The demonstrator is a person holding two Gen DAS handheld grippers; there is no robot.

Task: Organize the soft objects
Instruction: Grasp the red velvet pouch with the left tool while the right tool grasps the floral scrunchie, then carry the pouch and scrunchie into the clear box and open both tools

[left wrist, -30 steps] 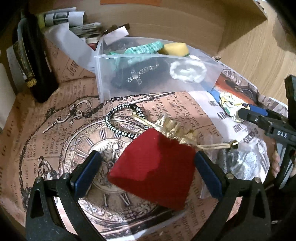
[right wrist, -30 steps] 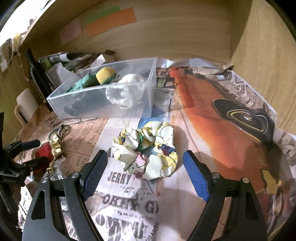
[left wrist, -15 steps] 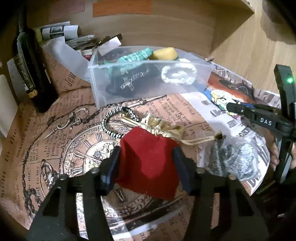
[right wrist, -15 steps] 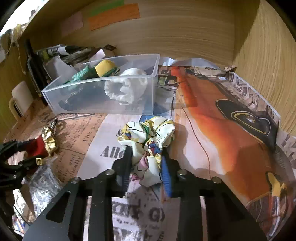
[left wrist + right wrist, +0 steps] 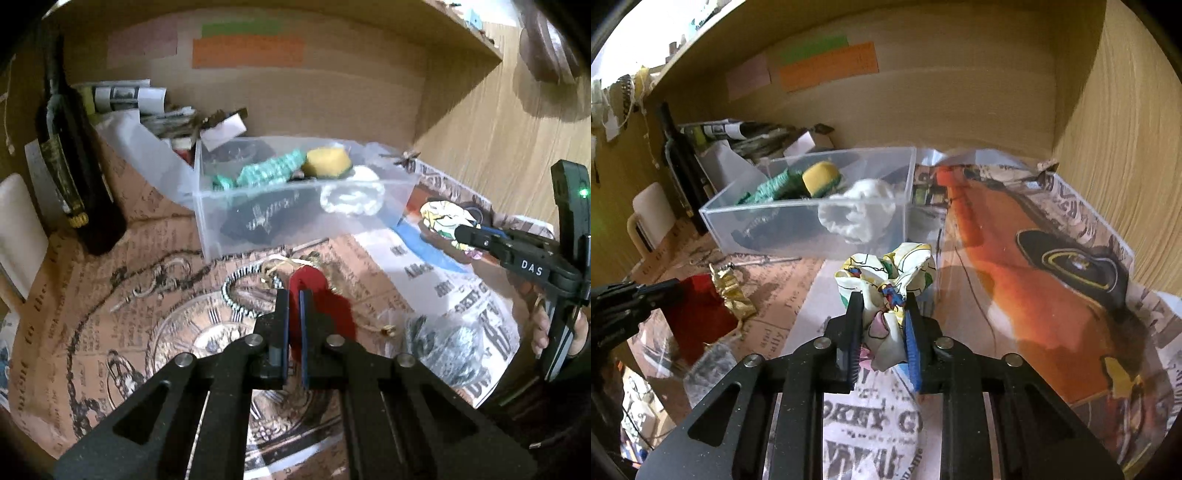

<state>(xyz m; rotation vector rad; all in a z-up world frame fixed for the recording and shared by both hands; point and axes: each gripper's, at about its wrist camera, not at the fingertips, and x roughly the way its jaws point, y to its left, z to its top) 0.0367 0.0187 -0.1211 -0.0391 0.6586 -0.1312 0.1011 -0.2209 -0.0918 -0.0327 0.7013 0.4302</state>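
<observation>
My left gripper [image 5: 293, 295] is shut on a red velvet pouch [image 5: 317, 299] with gold trim and holds it lifted above the table. The pouch also shows in the right wrist view [image 5: 698, 314]. My right gripper [image 5: 882, 306] is shut on a floral scrunchie [image 5: 890, 273] and holds it raised in front of the clear plastic bin [image 5: 812, 225]. The bin [image 5: 295, 218] holds a white scrunchie [image 5: 351, 194], a yellow sponge [image 5: 328, 160], a green knit piece [image 5: 273, 171] and a dark cloth.
A black-and-white cord bracelet [image 5: 240, 291] lies on the printed paper under the pouch. A grey item in a plastic bag [image 5: 443, 343] lies to the right. A dark bottle [image 5: 70, 158] stands at the left. Wooden walls close the back and right.
Both grippers closed: the left on the red pouch, the right on the floral scrunchie. Both objects have been squeezed and lifted off the paper.
</observation>
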